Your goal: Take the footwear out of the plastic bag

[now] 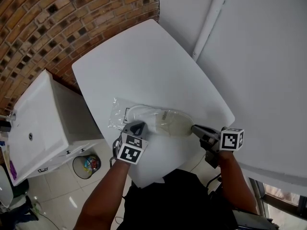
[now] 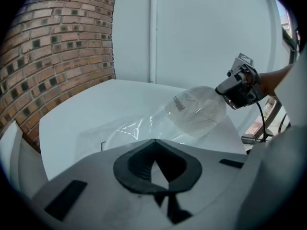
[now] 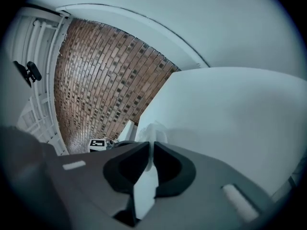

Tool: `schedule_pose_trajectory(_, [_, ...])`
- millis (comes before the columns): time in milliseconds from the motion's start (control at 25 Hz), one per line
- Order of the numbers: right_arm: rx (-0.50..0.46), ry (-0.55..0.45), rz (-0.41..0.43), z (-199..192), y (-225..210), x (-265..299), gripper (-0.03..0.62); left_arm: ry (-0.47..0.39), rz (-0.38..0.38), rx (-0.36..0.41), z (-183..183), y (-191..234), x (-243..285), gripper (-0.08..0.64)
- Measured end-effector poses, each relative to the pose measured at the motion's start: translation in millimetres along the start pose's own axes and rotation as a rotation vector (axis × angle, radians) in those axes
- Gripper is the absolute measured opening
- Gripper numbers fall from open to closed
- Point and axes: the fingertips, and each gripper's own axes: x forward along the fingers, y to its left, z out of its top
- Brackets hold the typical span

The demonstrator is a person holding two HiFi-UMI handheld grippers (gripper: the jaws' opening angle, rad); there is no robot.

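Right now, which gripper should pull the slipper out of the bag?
Right. The right gripper grips the slipper by its raised end; the left gripper looks shut on the plastic bag, anchoring it.

White counter (image 1: 144,66) across the centre. Brick wall (image 1: 57,23) at upper left, white pipe (image 1: 211,18) at upper right. White cabinet (image 1: 33,123) at left edge; below it, round bin (image 1: 86,166) on tiled floor (image 1: 62,188).
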Motion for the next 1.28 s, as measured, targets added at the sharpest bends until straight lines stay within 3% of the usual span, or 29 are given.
schedule_pose_trajectory(560, [-0.035,-0.068,0.012,12.0,21.2,-39.1,0.029,0.032,0.016,-0.012,-2.9,6.8,10.3,0.006])
schedule_pose_trajectory(840, [-0.003,-0.093,0.039,8.0,31.1,-52.5,0.028,0.054,0.019,0.041,-0.9,8.5,16.0,0.006])
schedule_pose_trajectory(1280, [-0.021,-0.148,0.11,16.4,53.0,-83.2,0.028,0.086,0.03,-0.009,-2.3,16.0,23.4,0.006])
